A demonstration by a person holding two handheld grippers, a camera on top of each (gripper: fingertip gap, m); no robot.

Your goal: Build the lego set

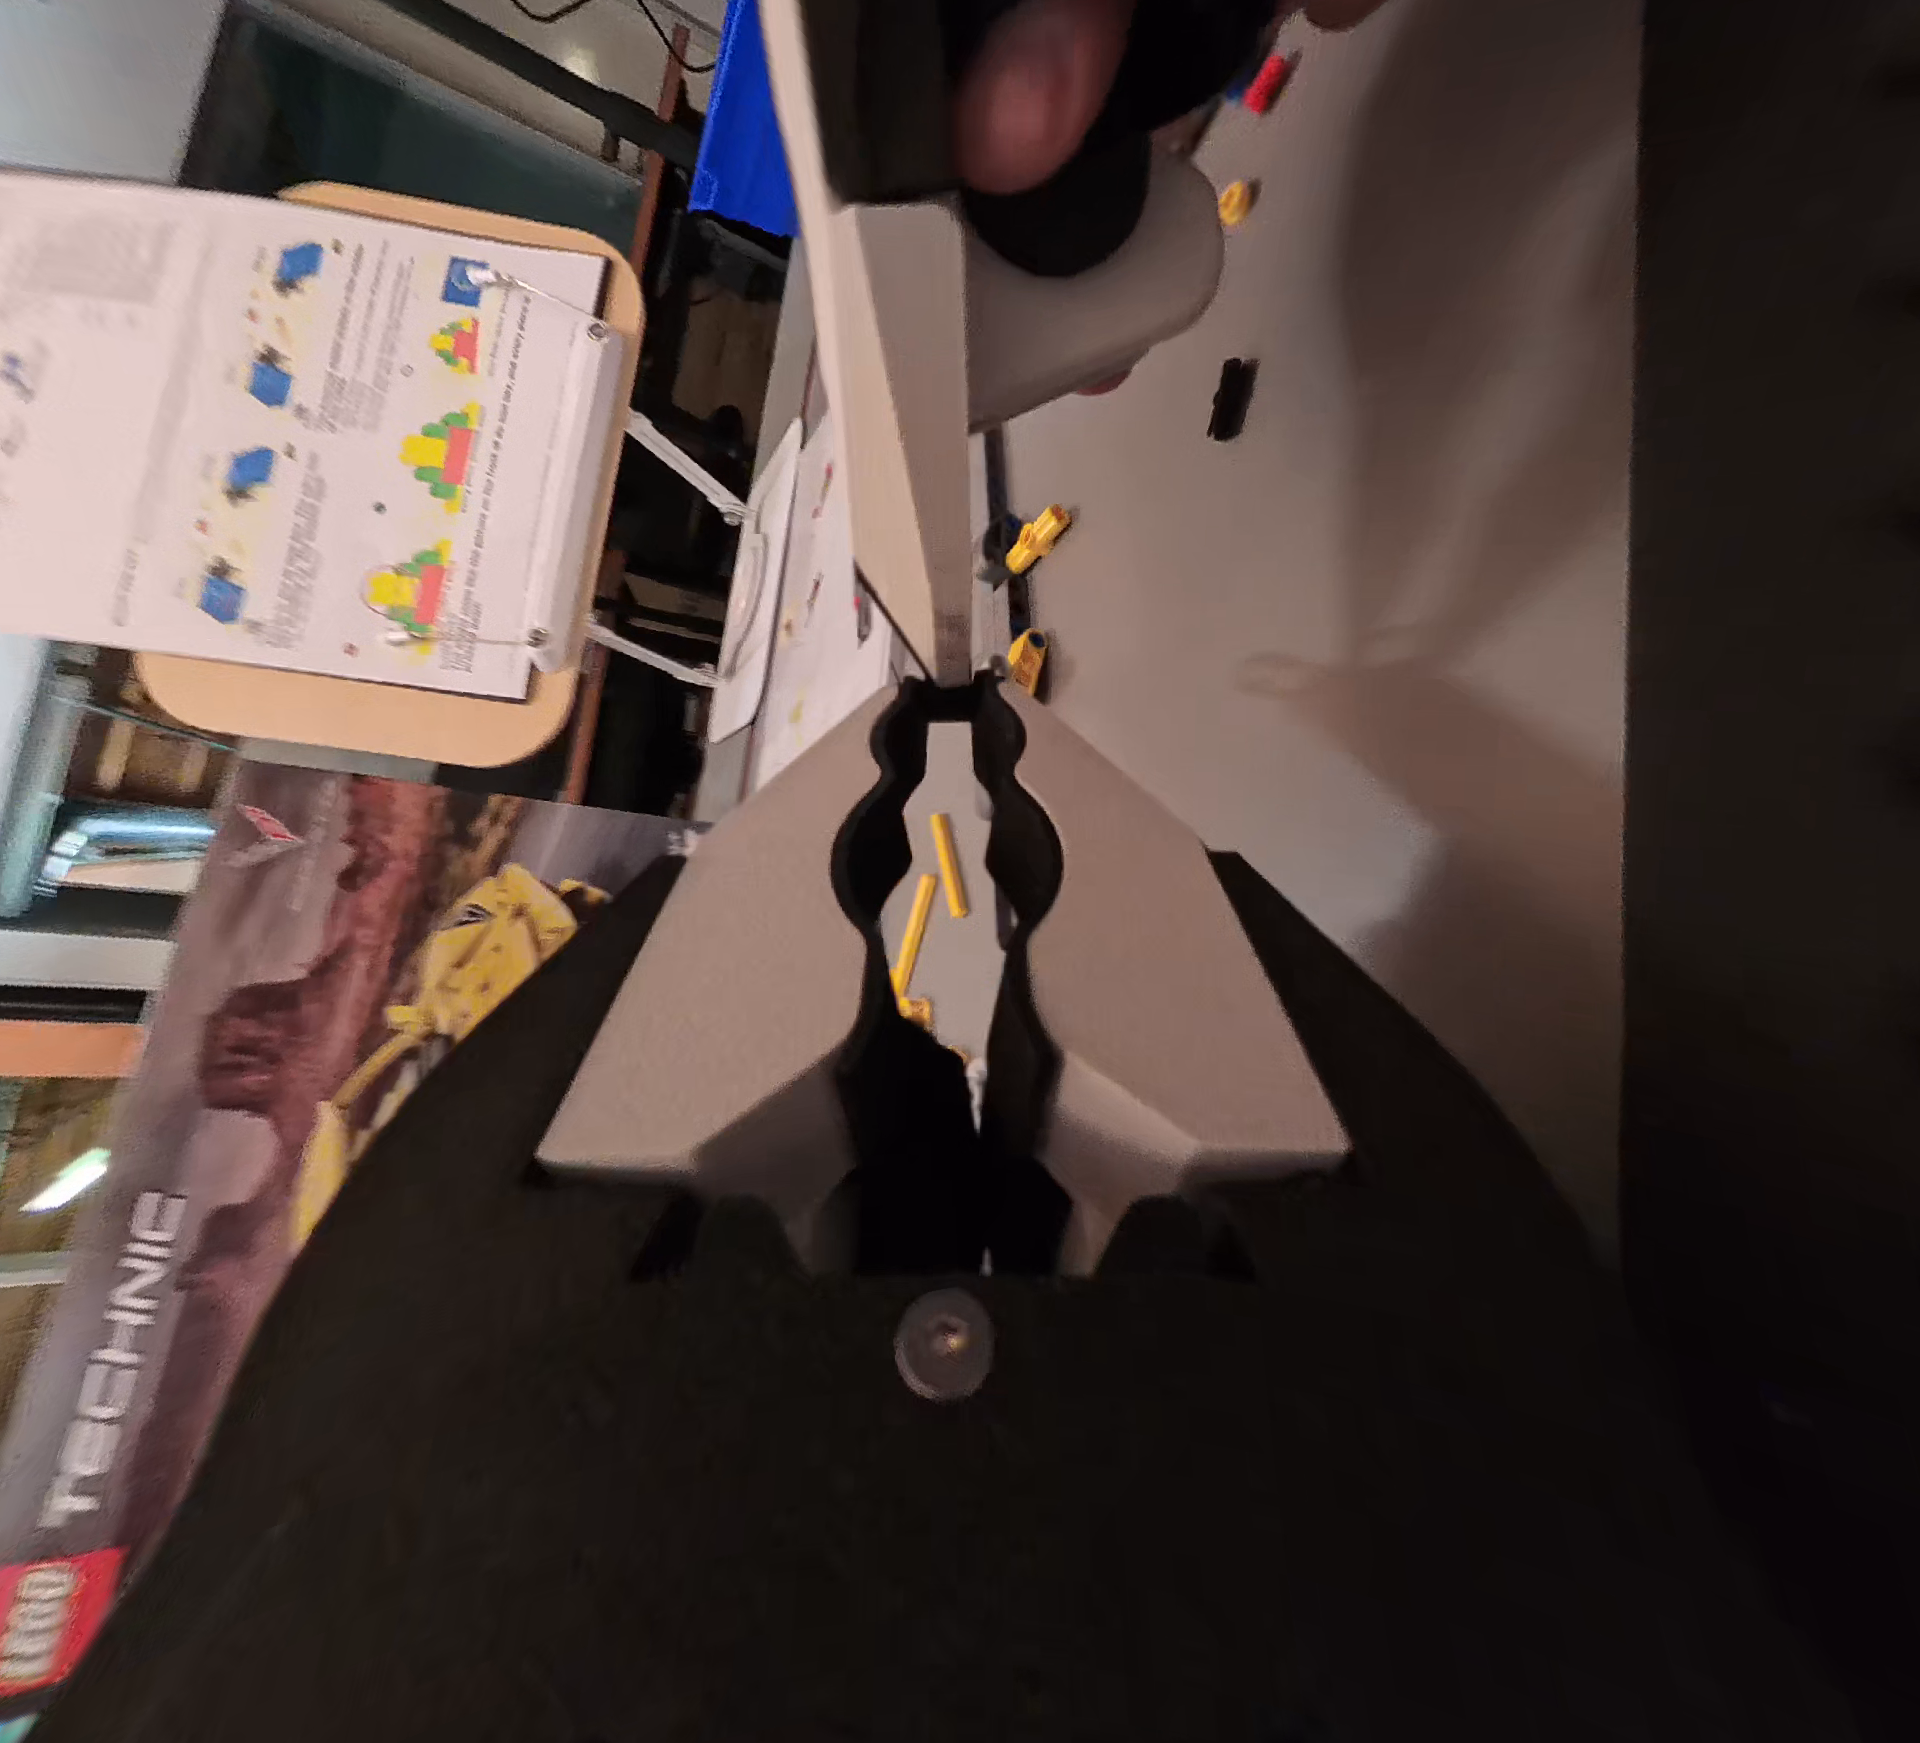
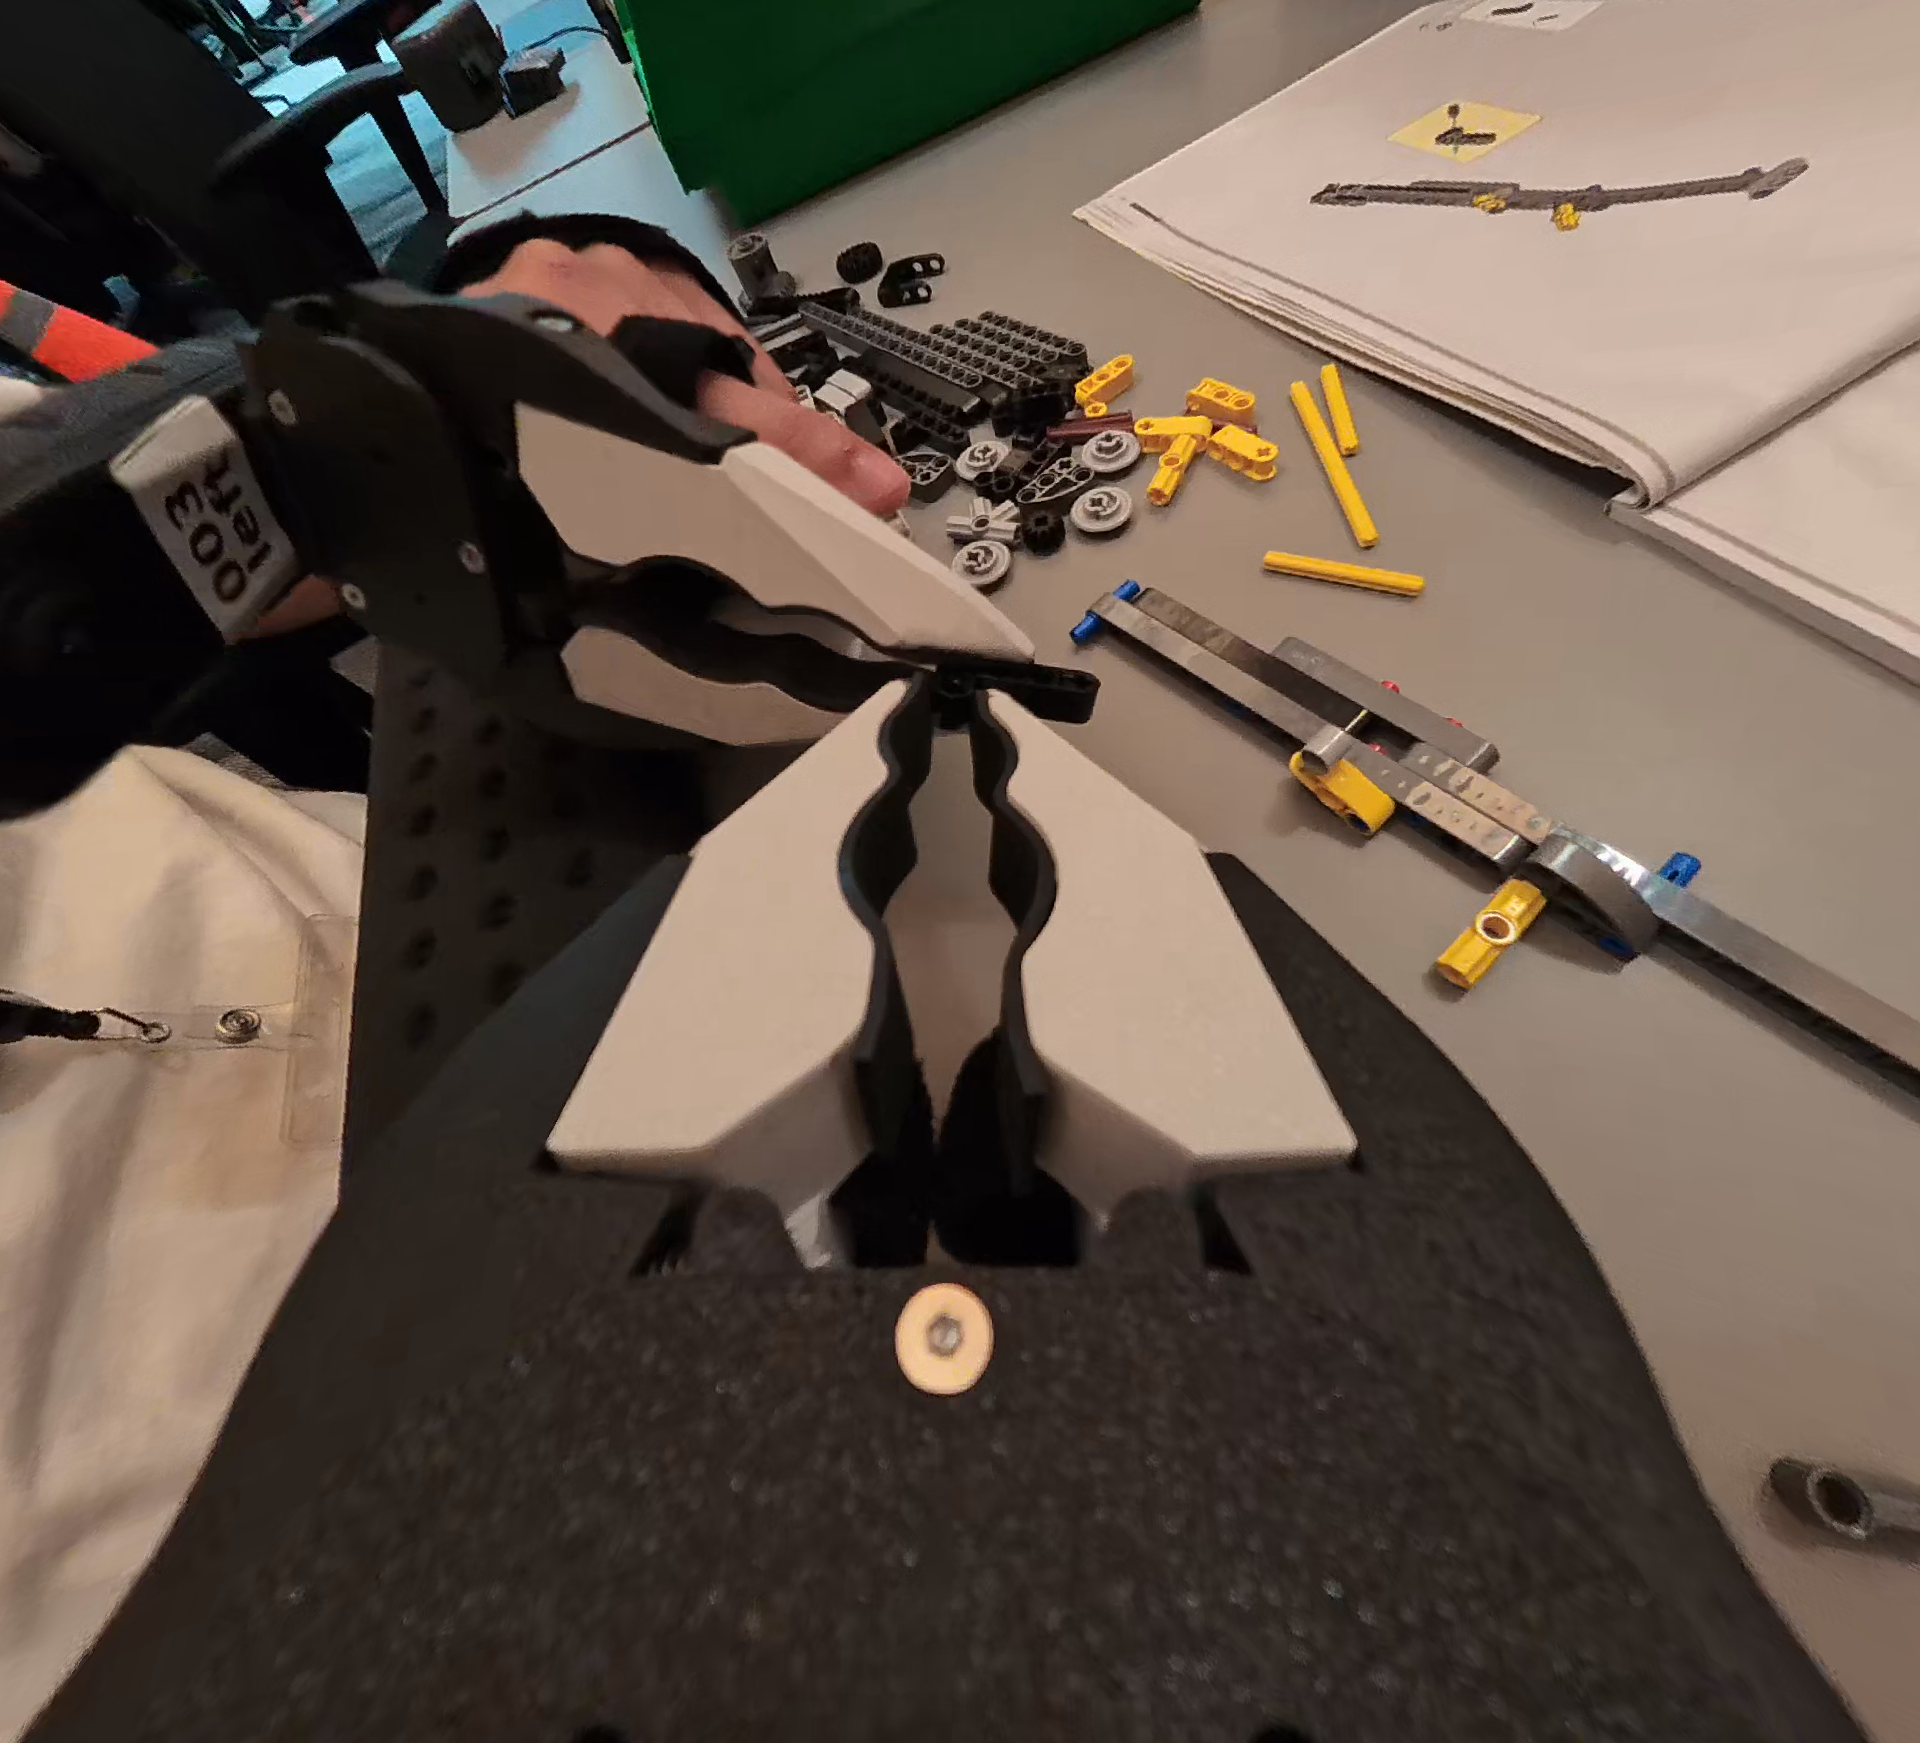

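Right wrist view shows the right tool and the left tool meeting tip to tip above the grey bench, both pinching one short black beam; the half-built grey assembly lies just right of them; loose black, grey and yellow pieces sit beyond, near the open instruction booklet and a green bin.

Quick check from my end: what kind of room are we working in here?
Most likely an office or lab workspace. Rolling office chairs stand behind the grey table, more desks run off beyond them, and a printed instruction sheet sits on a stand beside the set's box.
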